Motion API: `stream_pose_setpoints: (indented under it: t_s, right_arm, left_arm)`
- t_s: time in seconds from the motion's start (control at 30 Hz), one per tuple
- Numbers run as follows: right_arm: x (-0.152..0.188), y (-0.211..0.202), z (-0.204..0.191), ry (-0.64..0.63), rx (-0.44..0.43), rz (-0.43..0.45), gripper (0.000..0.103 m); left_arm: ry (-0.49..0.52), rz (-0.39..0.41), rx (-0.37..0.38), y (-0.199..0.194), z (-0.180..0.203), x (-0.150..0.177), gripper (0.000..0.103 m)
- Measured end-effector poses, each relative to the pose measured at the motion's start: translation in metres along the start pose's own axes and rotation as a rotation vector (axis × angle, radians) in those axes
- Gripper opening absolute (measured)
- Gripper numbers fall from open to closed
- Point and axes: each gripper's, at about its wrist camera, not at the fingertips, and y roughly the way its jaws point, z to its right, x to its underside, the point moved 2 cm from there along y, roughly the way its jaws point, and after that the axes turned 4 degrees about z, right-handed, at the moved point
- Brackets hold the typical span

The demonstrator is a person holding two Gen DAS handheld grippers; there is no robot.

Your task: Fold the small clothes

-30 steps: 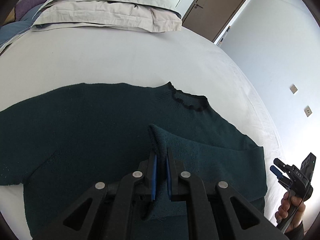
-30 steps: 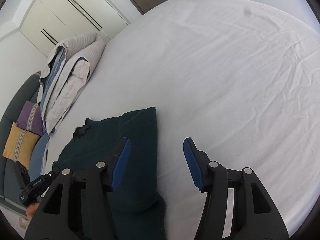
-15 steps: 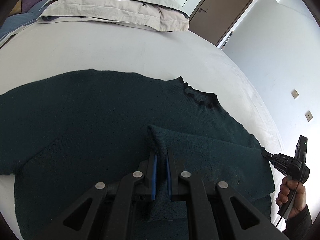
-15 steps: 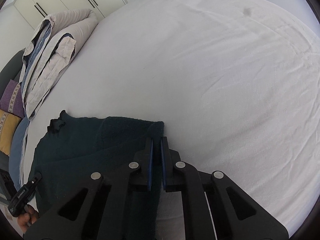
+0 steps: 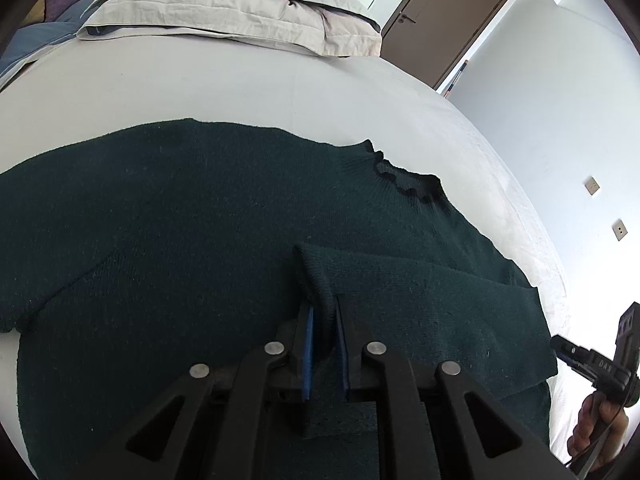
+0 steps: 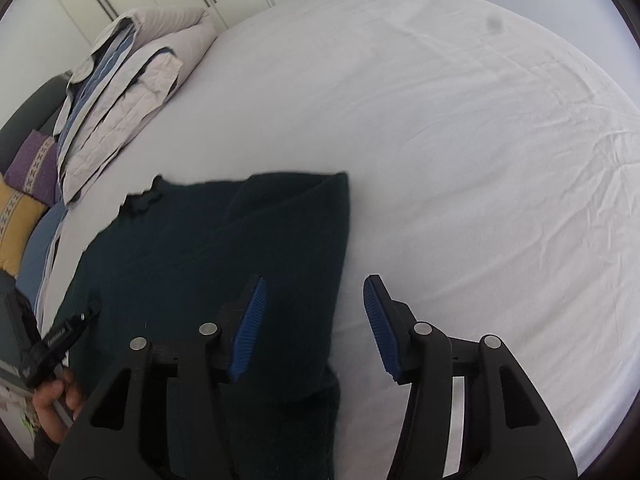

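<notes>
White bed [image 6: 460,140]; its near edge cut off. Dark green sweater [image 5: 180,240] lies flat on it, hem hidden under the tools. Left gripper [image 5: 323,350] pinches the folded-in sleeve cuff [image 5: 316,280]. Right gripper [image 6: 312,332], jaws just reopened, stands spread over the sweater's edge, gripping nothing.

Each tool is matte black plastic: the left tool [image 5: 324,346] and right tool [image 6: 314,328] share ribbed blue pads, silver rivets and triangular cut-outs.
</notes>
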Motion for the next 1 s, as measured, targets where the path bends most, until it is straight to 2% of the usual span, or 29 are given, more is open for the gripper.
stream_pose_setpoints:
  t_s: [0.03,0.07,0.13,0.17,0.27,0.37,0.43,0.5,0.57,0.63,0.73,0.8,0.9,1.0]
  right_arm:
    - [0.008,0.006,-0.003,-0.028,0.025,-0.031,0.045]
    - [0.016,0.013,-0.004,-0.055,0.049,-0.052,0.032]
    - [0.022,0.011,0.001,-0.064,0.045,-0.020,0.027]
    - [0.021,0.009,0.003,-0.059,0.051,-0.014,0.021]
    - [0.014,0.008,0.013,-0.053,0.103,0.017,0.016]
    - [0.014,0.012,0.016,-0.055,0.093,0.031,0.016]
    - [0.013,0.007,0.014,-0.068,0.090,0.044,0.017]
    - [0.012,-0.006,0.021,0.008,0.081,0.050,0.020]
    - [0.015,-0.035,0.025,0.064,0.055,0.127,0.020]
    - [0.019,-0.066,0.015,0.084,-0.006,0.201,0.021]
    - [0.033,-0.101,-0.013,0.063,-0.114,0.235,0.027]
    - [0.043,-0.118,-0.036,0.019,-0.161,0.252,0.048]
    - [0.058,-0.133,-0.068,-0.022,-0.252,0.244,0.050]
    - [0.069,-0.137,-0.096,-0.052,-0.300,0.217,0.050]
  left_arm:
    - [0.003,0.001,0.000,0.000,0.000,0.001,0.013]
    - [0.007,0.001,-0.001,-0.001,0.000,0.001,0.013]
    - [0.019,0.001,0.000,0.000,0.000,0.001,0.013]
    - [0.022,-0.001,0.004,0.000,0.000,0.001,0.013]
    - [0.013,-0.005,0.017,0.002,-0.003,0.001,0.014]
    - [0.004,-0.011,0.034,0.000,-0.005,0.000,0.015]
    - [-0.023,-0.018,0.047,-0.010,-0.009,0.000,0.025]
    - [-0.068,0.005,0.049,-0.033,-0.020,-0.002,0.048]
    - [-0.105,0.068,0.051,-0.066,-0.038,-0.003,0.062]
    - [-0.159,0.124,0.051,-0.103,-0.069,-0.006,0.064]
    - [-0.299,0.196,0.012,-0.151,-0.140,-0.004,0.064]
    - [-0.423,0.233,-0.040,-0.178,-0.196,0.002,0.064]
    - [-0.653,0.291,-0.123,-0.214,-0.282,0.023,0.064]
    - [-0.842,0.362,-0.138,-0.239,-0.339,0.044,0.064]
